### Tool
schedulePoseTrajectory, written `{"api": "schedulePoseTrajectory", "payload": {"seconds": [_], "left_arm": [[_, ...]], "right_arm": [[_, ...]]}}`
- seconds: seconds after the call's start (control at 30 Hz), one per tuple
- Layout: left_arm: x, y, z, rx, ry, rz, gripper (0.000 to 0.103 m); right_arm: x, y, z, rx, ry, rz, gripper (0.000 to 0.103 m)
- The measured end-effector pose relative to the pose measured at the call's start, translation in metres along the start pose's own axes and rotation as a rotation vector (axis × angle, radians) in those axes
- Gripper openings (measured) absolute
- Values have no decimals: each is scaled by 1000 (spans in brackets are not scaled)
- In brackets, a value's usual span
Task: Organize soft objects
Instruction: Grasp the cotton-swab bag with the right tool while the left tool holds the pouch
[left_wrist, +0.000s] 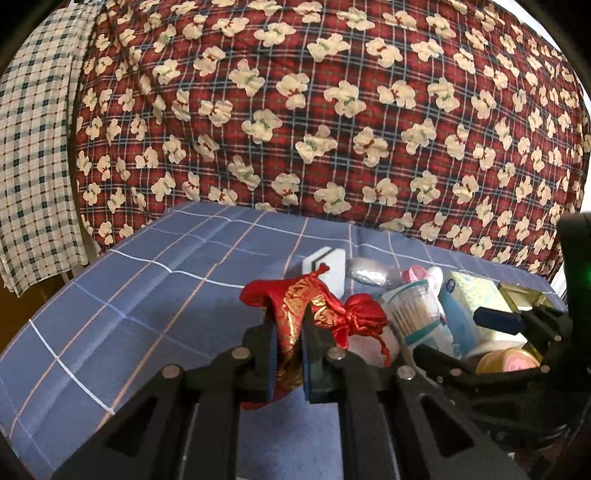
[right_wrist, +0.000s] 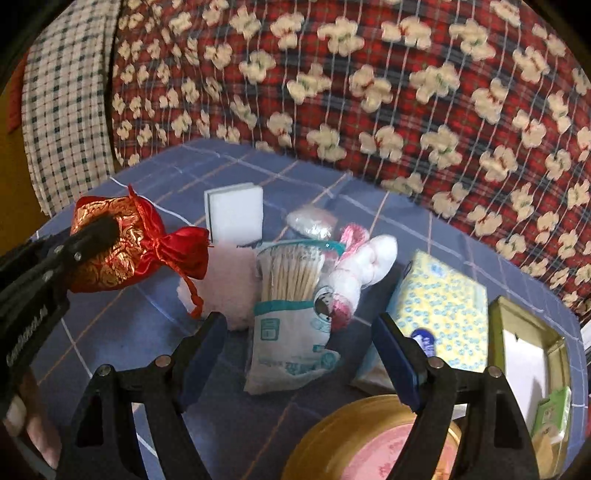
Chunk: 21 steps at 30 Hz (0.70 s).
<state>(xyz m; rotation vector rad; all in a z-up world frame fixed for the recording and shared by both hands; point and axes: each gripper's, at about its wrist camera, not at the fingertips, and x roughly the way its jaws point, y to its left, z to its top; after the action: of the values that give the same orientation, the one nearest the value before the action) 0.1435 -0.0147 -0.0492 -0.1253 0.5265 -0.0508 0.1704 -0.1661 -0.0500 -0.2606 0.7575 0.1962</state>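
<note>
My left gripper (left_wrist: 288, 325) is shut on a red and gold satin drawstring pouch (left_wrist: 317, 310) and holds it above the blue checked cloth (left_wrist: 129, 295). In the right wrist view the pouch (right_wrist: 122, 247) hangs at the left, pinched by the left gripper's fingers (right_wrist: 103, 229). My right gripper (right_wrist: 299, 332) is open and empty, its fingers either side of a bag of cotton swabs (right_wrist: 291, 317). Behind the bag lie a white and pink plush rabbit (right_wrist: 362, 266), a pale pink fluffy item (right_wrist: 229, 284) and a white sponge (right_wrist: 236, 210).
A yellow tissue pack (right_wrist: 443, 306) lies right of the swabs. A gold round tin with a pink lid (right_wrist: 373, 443) sits near the front. A gold box (right_wrist: 528, 354) stands at the right. A foil-wrapped item (right_wrist: 310, 221) lies at the back. A red patterned quilt (left_wrist: 332, 110) rises behind.
</note>
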Motion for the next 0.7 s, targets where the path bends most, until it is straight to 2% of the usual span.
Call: {"api": "schedulePoseTrajectory", "payload": {"seconds": [0.27,0.33,0.43,0.57,0.7], "left_arm": [[-1,1,-1,-9,-14,-13,8],[-1,2,-1,-14,-14,-14,8],[-1,2,-1,-16,-14,-23,8],[-5,2,-1,-15,-32,-23,8],[-9,0,-1,-8,-55,-13,8]], "right_arm": [[23,9,5,-21,134,11,80],[28,11,6,-16,152,5,63],[34,17,2,-36,176,-18,47],[30,21,-1,-50,150,-30,41],[18,22,-5,-34,70,-29,38]]}}
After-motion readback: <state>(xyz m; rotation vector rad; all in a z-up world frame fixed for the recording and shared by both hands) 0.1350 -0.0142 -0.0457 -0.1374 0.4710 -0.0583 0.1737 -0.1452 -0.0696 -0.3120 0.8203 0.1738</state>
